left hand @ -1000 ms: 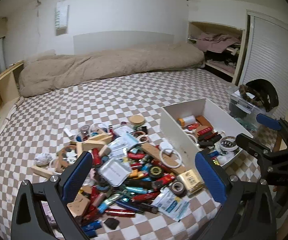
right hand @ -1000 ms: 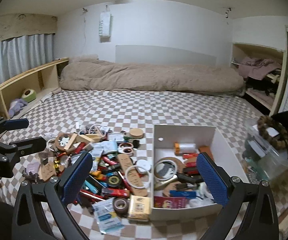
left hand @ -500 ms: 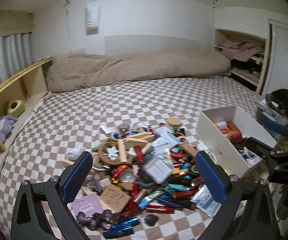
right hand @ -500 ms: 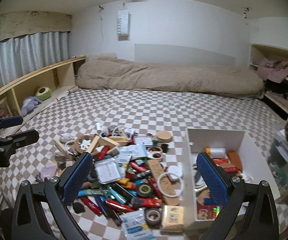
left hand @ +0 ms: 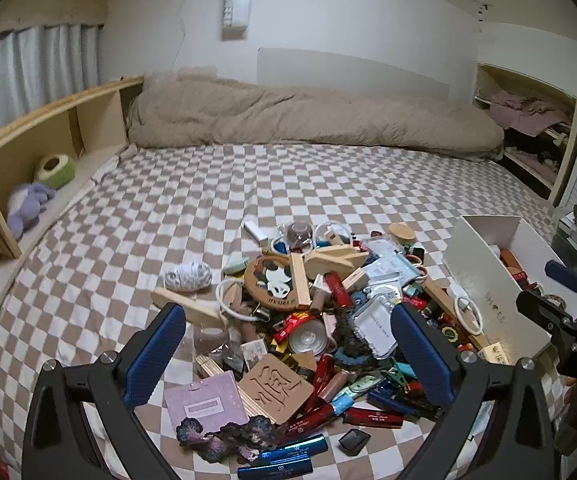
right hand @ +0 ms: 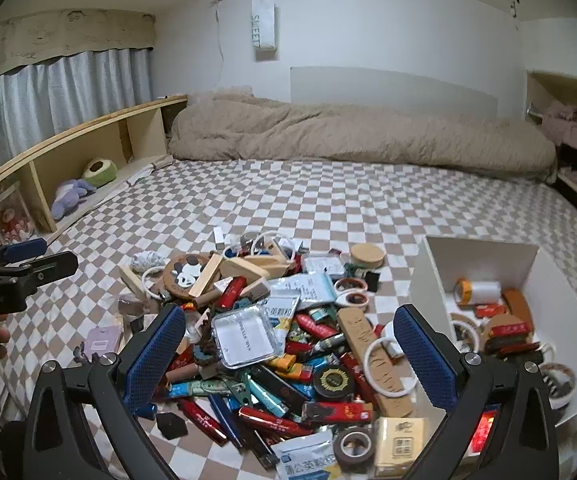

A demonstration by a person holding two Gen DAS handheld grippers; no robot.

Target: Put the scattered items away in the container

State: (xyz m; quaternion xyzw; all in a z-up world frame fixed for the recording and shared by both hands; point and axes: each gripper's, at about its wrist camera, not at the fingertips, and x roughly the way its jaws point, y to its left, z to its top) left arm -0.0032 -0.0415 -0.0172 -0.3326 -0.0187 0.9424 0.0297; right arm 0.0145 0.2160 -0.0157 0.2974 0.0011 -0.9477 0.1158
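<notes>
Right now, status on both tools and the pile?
Left tool open, empty. Right tool open, empty. Pile on checkered bed; white box partly filled, beside it. Nothing blocking.

White walls (right hand: 388, 32), curved white ceiling. Brown-and-white checkered bed cover (left hand: 288, 184) fills the middle, beige duvet (left hand: 308, 120) bunched along the far wall. Pale panel (right hand: 392, 88) on the wall above the duvet, white hanging pouch (right hand: 263, 28) printed "SWEET" higher up. Left side: wooden cubby shelf (left hand: 48, 128) with purple plush toy (left hand: 28, 208) and green round item (left hand: 54, 168); grey-white curtains (right hand: 56, 84) behind it under a beige valance. Right side: open alcove (left hand: 528, 120) with piled clothes. Dim, even indoor light.
</notes>
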